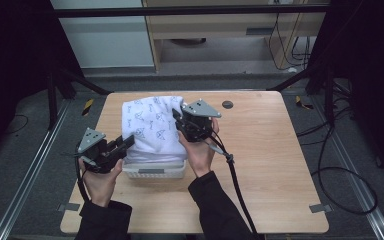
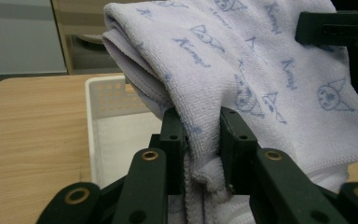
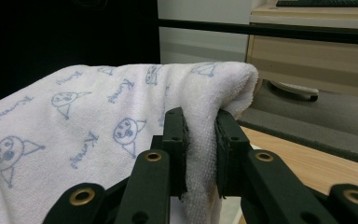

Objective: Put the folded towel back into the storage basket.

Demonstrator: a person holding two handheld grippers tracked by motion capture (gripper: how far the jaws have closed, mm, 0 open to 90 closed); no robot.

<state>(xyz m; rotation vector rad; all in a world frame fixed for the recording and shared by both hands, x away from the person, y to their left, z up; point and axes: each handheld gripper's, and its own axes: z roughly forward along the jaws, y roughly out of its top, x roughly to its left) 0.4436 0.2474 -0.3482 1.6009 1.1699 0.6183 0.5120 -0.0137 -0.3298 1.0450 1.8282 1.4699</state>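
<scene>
A folded white towel [image 1: 152,125] with a blue cartoon print is held up above a white perforated basket [image 1: 155,171] at the table's front left. My left gripper [image 1: 126,142] is shut on the towel's near left edge; in the left gripper view the towel [image 2: 242,70] bunches between the jaws of my left gripper [image 2: 201,140], with the basket [image 2: 103,98] behind. My right gripper [image 1: 178,116] is shut on the towel's right edge; in the right gripper view the towel [image 3: 98,116] drapes left from my right gripper [image 3: 200,135].
The wooden table [image 1: 265,145] has open surface to the right and front. A small dark disc [image 1: 227,104] lies near the back edge. The right gripper's cable [image 1: 237,185] trails toward the front. Black frame legs and floor cables surround the table.
</scene>
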